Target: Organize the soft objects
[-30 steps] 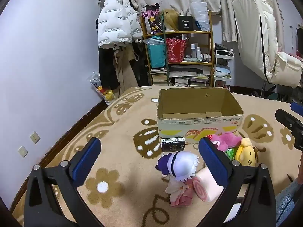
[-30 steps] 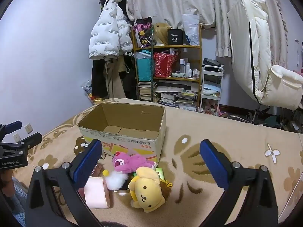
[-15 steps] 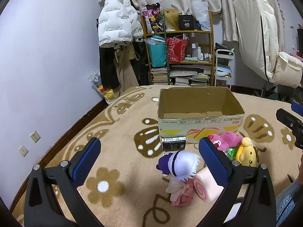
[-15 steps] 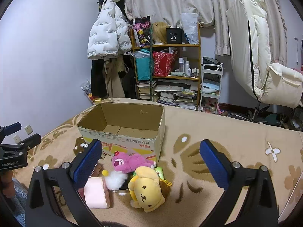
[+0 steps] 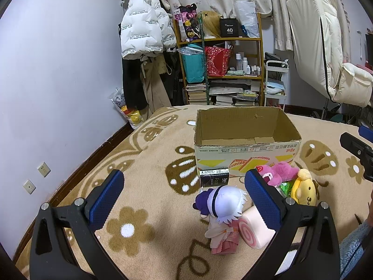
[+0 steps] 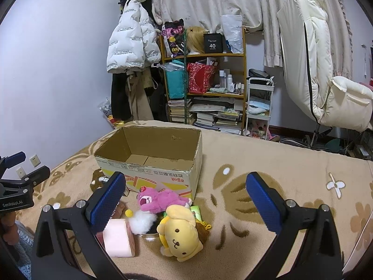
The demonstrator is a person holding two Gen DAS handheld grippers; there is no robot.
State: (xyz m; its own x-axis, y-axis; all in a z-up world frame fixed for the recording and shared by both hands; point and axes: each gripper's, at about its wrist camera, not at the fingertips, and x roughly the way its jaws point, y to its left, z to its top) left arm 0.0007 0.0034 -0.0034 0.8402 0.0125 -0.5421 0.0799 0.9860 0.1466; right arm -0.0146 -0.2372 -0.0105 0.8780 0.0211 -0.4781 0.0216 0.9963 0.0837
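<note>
An open, empty cardboard box (image 5: 244,149) (image 6: 149,170) stands on the beige carpet. In front of it lie soft toys: a white-haired doll in a purple hat (image 5: 221,205), a pink roll cushion (image 5: 250,233) (image 6: 117,238), a pink plush bear (image 5: 279,172) (image 6: 160,199) and a yellow plush dog (image 5: 303,190) (image 6: 180,231). My left gripper (image 5: 184,193) is open and empty, above the doll. My right gripper (image 6: 186,196) is open and empty, above the bear and dog.
A small black packet (image 5: 214,178) leans on the box front. A green packet (image 6: 195,211) lies under the dog. A cluttered shelf (image 5: 221,70), a hung white jacket (image 5: 144,28) and a white chair (image 6: 326,70) stand behind. The wall runs along the left.
Both views have shifted only slightly. The grippers stay open and the toys have not moved.
</note>
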